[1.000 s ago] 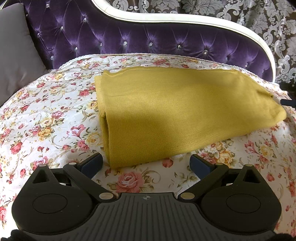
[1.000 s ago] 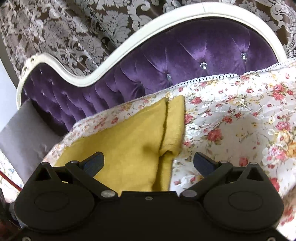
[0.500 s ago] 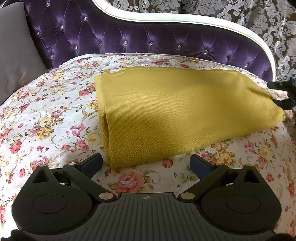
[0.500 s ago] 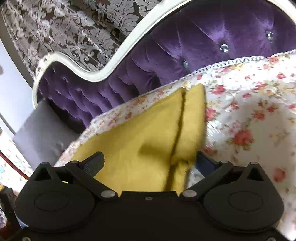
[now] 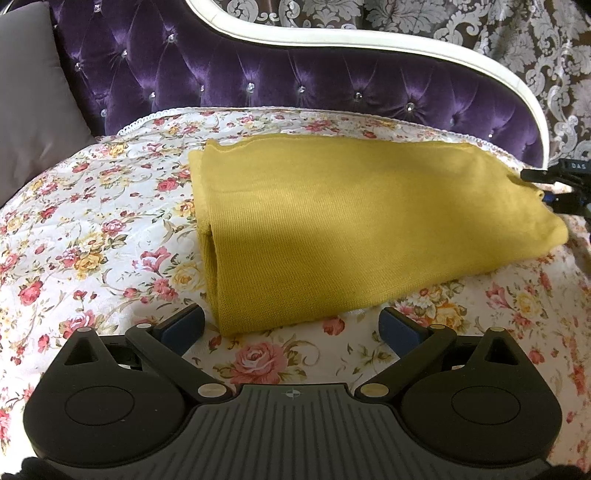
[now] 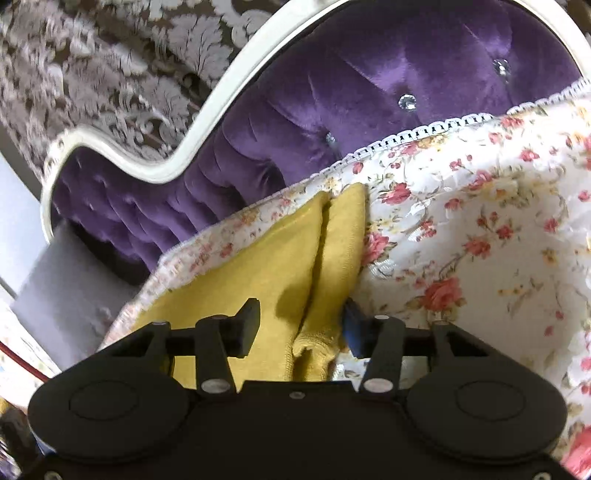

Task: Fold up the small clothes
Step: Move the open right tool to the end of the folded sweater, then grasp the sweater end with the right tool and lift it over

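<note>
Only your right wrist view shows the right hand-held gripper (image 6: 301,325) half-closed, jaws just closing around the folded mustard knit garment's (image 6: 258,273) edge, contact unclear. Left hand-held gripper (image 5: 291,326) gapes wide, holding nothing, low centre. Floral quilted bedspread (image 5: 92,236); purple tufted velvet headboard (image 5: 295,70) above.

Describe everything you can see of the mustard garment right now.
The mustard garment is a fine-ribbed knit, folded into a long flat band lying across the floral bedspread. Its near-left end shows a rolled fold. At the far right end, the right gripper has been closing, its fingers straddling a bunched corner.

Mustard-yellow garment (image 5: 354,229), rose-patterned white bedspread (image 5: 92,229), purple tufted headboard (image 5: 258,70), damask wallpaper (image 5: 498,33).
</note>
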